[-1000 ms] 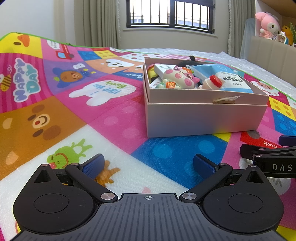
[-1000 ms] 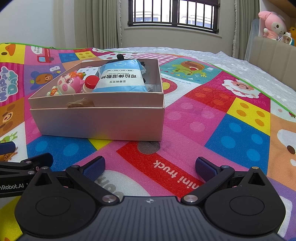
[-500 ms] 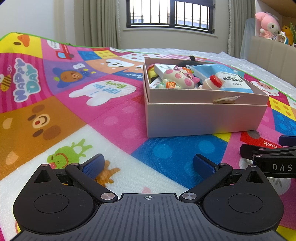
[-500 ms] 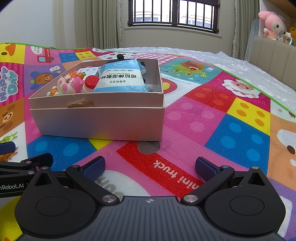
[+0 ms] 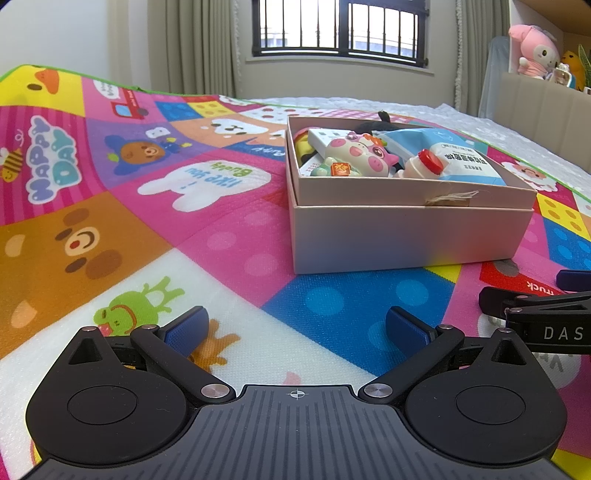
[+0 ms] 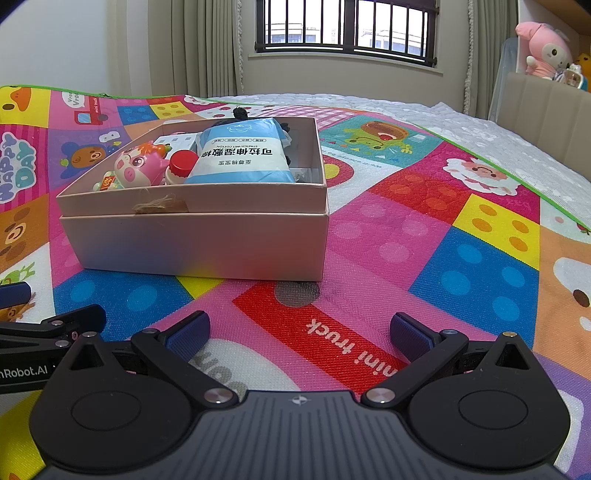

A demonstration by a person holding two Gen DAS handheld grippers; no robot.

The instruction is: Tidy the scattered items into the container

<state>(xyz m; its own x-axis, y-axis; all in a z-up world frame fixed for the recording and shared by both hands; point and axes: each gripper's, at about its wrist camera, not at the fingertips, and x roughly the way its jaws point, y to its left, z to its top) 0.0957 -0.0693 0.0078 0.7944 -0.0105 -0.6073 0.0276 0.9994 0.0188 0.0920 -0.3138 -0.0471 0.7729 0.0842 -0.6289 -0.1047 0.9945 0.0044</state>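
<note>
A pale pink cardboard box (image 5: 406,236) (image 6: 207,243) stands on the colourful play mat. Inside it lie a pink pig toy (image 5: 364,155) (image 6: 138,168), a small bottle with a red cap (image 5: 424,166) (image 6: 183,166), a blue and white wipes pack (image 5: 458,158) (image 6: 243,155), a white carton (image 5: 323,138) and a black item at the back. My left gripper (image 5: 297,325) rests low on the mat in front of the box, open and empty. My right gripper (image 6: 299,330) sits beside it, to the right of the box's near corner, open and empty.
The play mat (image 5: 129,221) (image 6: 461,229) covers a bed with white bedding (image 6: 480,129) behind it. A window (image 5: 340,29), curtains and a headboard shelf with plush toys (image 6: 543,48) stand at the back. Each gripper's fingers show at the other view's edge.
</note>
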